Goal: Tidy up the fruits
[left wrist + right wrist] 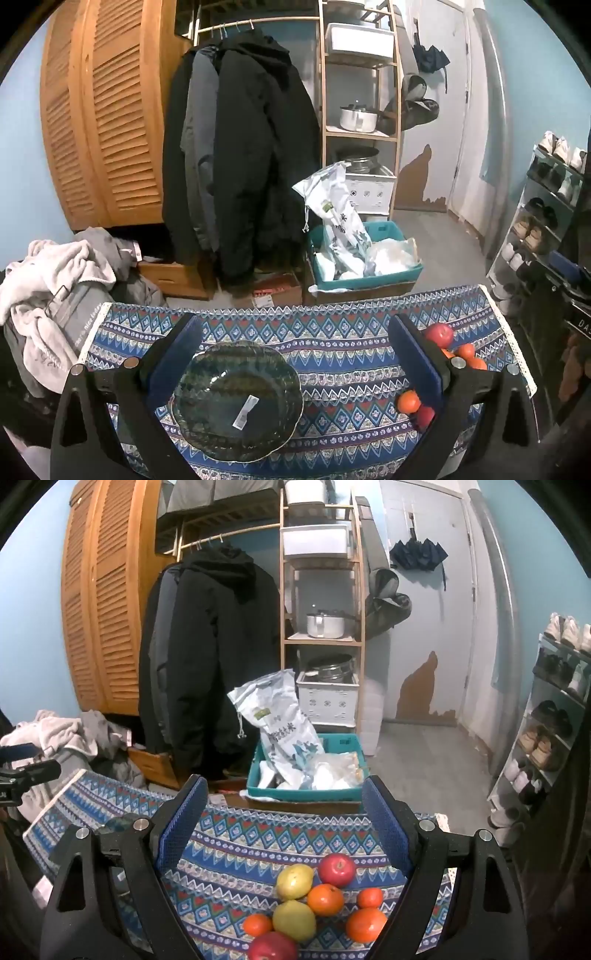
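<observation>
**Fruit heaped loose, plate waiting bare**

The left gripper (295,354) hangs over the dark green scalloped glass plate (236,400), its blue-padded fingers (177,358) spread wide with nothing between them. The right gripper (282,823) is likewise spread and bare above the heap of fruit (317,904) lying on the blue patterned cloth (236,849) that covers the surface.

Judging by the task, the first pick is in hand. It would go best on an outer piece, such as the red apple (337,869) at the far edge of the heap: the fingers can straddle it without nudging the yellow pear (294,881) or the large orange (325,900) that sit against one another. A gentle squeeze across the widest part should keep a round fruit from rolling free.

The left wrist view shows the plate whole, with a white sticker (245,411) on it, and only a few fruits past its right finger. The right wrist view shows the full heap: two apples, two pears, four oranges; the plate is mostly hidden behind its left finger.
</observation>
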{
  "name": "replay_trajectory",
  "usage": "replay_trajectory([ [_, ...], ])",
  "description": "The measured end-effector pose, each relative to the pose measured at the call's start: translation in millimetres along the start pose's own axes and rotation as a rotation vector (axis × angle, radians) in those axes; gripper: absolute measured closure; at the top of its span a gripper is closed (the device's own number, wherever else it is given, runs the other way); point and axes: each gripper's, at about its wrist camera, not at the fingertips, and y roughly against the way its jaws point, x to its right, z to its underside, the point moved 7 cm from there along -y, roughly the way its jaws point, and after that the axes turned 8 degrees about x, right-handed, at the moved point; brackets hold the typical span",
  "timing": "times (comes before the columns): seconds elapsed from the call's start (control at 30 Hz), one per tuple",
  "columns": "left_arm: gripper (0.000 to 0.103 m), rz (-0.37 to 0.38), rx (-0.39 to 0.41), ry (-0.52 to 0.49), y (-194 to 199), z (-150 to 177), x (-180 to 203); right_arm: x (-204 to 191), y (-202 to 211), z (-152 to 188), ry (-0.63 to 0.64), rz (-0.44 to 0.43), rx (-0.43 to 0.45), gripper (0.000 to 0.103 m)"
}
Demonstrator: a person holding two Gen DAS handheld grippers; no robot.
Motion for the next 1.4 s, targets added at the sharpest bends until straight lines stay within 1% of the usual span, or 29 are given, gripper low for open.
replay_trajectory([
  [0.5,0.001,0.010,-0.017,-0.005,-2.2,2.2,2.8,0.8,0.3,1.1,0.010,-0.009,-0.023,0.019],
  [1.4,0.001,0.018,-0.030,-0.008,-4.0,6.3,7.2,-4.1,-1.2,9.8,0.016,-0.012,-0.035,0.019],
])
